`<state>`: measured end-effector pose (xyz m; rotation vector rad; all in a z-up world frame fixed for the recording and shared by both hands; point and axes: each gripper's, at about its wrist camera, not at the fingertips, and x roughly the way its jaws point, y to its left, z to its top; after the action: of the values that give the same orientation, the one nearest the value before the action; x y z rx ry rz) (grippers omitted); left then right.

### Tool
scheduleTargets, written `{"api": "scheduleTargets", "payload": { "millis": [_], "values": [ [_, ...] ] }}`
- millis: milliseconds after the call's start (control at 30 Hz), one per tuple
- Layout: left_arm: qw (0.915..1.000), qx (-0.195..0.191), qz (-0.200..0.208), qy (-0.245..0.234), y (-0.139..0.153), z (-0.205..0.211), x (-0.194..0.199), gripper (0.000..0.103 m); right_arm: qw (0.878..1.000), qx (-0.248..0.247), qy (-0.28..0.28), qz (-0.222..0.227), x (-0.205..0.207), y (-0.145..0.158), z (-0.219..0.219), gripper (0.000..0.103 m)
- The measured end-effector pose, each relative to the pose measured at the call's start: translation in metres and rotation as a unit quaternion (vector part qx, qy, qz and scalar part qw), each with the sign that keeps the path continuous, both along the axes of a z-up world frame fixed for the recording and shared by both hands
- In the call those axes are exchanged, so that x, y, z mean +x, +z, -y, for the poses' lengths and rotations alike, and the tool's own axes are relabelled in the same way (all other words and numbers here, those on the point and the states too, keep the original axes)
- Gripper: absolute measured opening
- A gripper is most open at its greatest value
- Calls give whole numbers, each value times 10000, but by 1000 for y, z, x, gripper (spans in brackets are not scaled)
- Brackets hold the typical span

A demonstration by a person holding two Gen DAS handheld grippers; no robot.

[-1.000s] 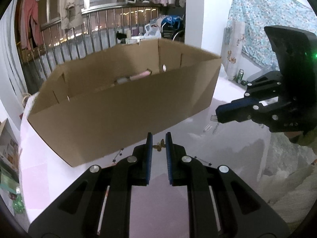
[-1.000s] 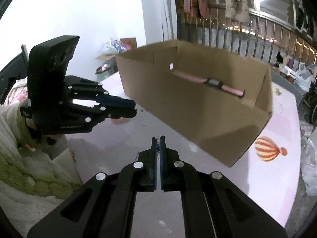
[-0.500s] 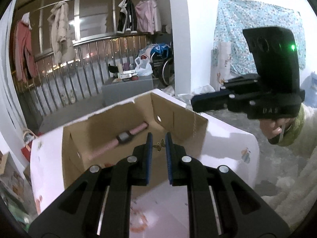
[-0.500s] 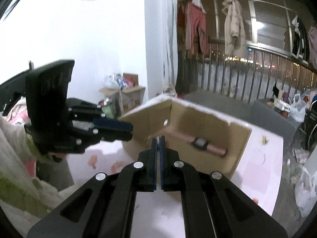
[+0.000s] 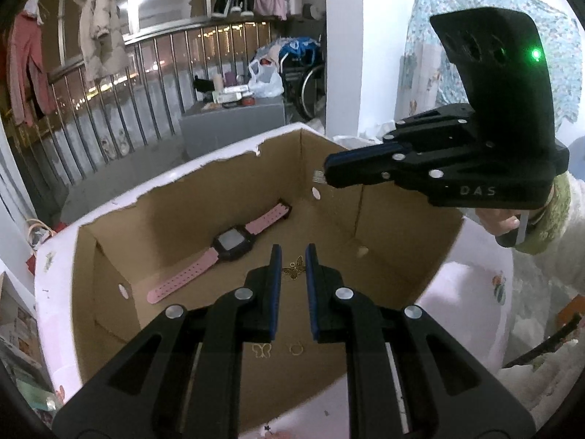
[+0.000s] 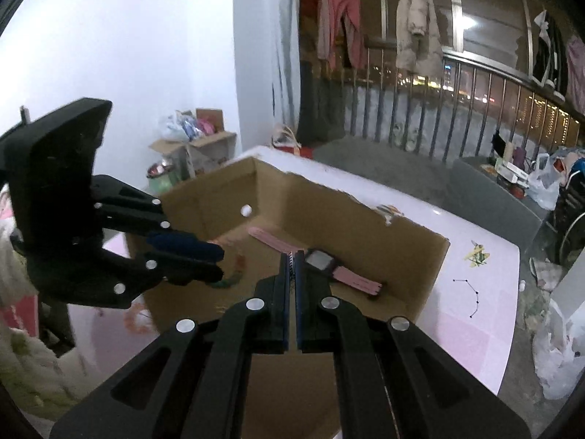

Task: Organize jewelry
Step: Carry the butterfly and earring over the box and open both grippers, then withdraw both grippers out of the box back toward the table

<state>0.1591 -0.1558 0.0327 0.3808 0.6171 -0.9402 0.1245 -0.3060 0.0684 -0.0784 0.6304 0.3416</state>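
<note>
Cardboard box (image 5: pixel 395 241) sits open-topped on the pink table (image 6: pixel 471 333), both grippers poised above it. Left gripper (image 5: pixel 293 259) pinches a gold butterfly pendant (image 5: pixel 293 270) between its tips; best to part the fingers only once low over the box floor, clear of the watch. Right gripper (image 6: pixel 291 256) has fingers pressed together (whether anything thin is caught there, I cannot tell). Counted inside: one pink-strapped watch (image 5: pixel 219 252), one butterfly charm (image 5: pixel 262 350), one small ring (image 5: pixel 295 348).
</note>
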Motion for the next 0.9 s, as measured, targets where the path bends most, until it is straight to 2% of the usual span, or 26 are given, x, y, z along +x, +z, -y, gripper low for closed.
{"api": "scheduleTargets", "payload": {
  "millis": [133, 200, 300, 367, 567, 900],
  "values": [
    [9998, 118, -132, 48, -9, 4, 7, 15, 9999, -11, -115, -76, 10, -6, 6, 4],
    [9998, 124, -145, 83, -11, 4, 7, 27, 9998, -1, -163, -72, 9, -7, 7, 4],
    [9998, 70, -149, 108, -12, 0, 7, 33, 9997, 41, -235, -66, 7, -8, 10, 9],
    [9998, 47, -149, 126, -11, -2, 6, 33, 9996, 99, -272, -28, 3, -7, 13, 16],
    [9997, -71, -97, 235, -4, -12, 2, 34, 9991, 183, -377, 104, -11, 1, 17, 20],
    [9985, -339, -32, 434, 9, -39, -22, 34, 9978, 366, -440, 339, -63, 17, 16, 21]
  ]
}}
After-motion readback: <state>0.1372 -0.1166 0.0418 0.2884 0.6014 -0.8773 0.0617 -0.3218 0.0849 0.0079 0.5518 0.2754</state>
